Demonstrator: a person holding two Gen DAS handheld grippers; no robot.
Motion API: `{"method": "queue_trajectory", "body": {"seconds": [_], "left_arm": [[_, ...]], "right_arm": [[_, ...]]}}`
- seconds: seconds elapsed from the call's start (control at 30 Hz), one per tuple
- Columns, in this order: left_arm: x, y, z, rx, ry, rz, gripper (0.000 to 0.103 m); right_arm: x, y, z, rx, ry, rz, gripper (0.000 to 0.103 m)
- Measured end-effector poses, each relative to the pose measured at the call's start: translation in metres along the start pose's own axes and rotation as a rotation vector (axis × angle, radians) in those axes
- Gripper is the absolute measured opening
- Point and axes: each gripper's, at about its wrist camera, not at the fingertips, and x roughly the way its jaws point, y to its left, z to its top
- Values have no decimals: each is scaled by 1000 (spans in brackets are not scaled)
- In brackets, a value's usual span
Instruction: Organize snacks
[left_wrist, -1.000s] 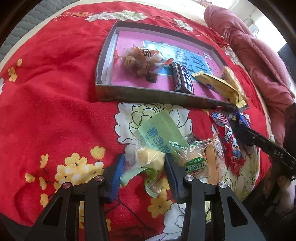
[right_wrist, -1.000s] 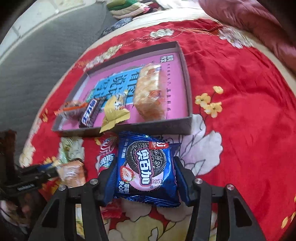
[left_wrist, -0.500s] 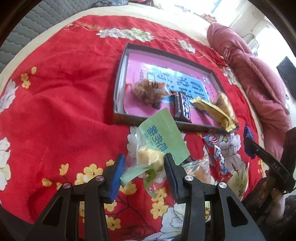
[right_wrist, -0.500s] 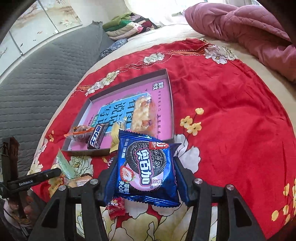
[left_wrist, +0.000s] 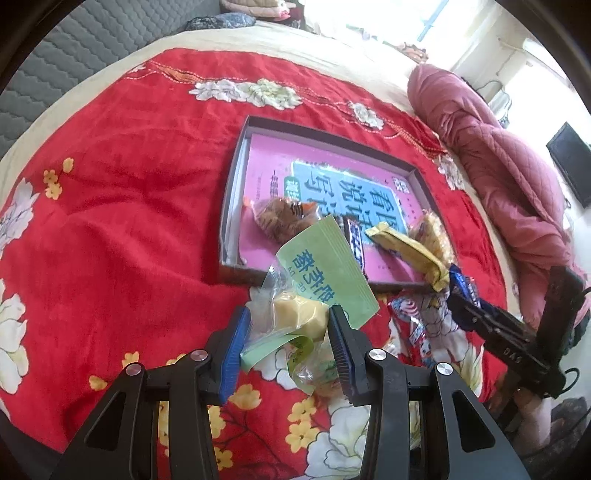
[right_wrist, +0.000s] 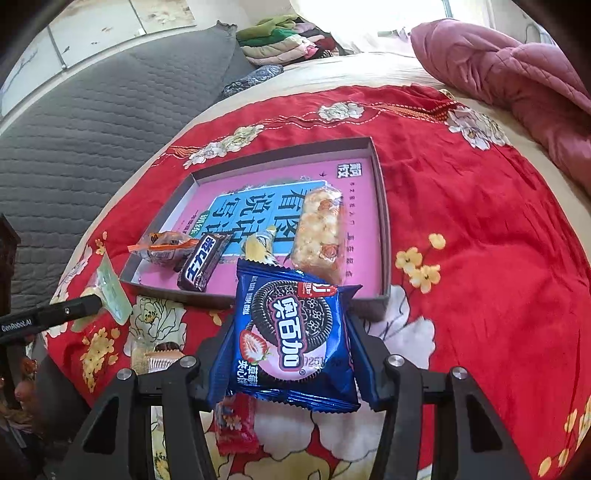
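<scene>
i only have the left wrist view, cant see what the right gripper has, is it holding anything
Observer: Yes, the right gripper is shut on a blue Oreo packet.
Operator: is the oreo over the tray yet
Observer: Not quite; it sits just short of the tray's near wall.
Operator: any snacks left on the cloth i cant see
Observer: A red packet lies under the right gripper, on the red floral cloth.

A red floral bedspread (left_wrist: 122, 206) covers the bed, with a cream sheet (right_wrist: 369, 72) showing past its far edge. A pink quilted duvet (left_wrist: 495, 162) lies bunched at the right. Grey quilted padding (right_wrist: 85, 122) runs along the left, and folded clothes (right_wrist: 280, 46) are stacked beyond.
</scene>
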Motion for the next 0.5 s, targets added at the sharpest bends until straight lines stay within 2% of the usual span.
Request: {"method": "queue_trajectory", "body": {"seconds": [0.5], "left_arm": [[11, -6, 18, -12, -15, -2, 44]], "right_arm": [[14, 1, 23, -41, -31, -24, 55]]}}
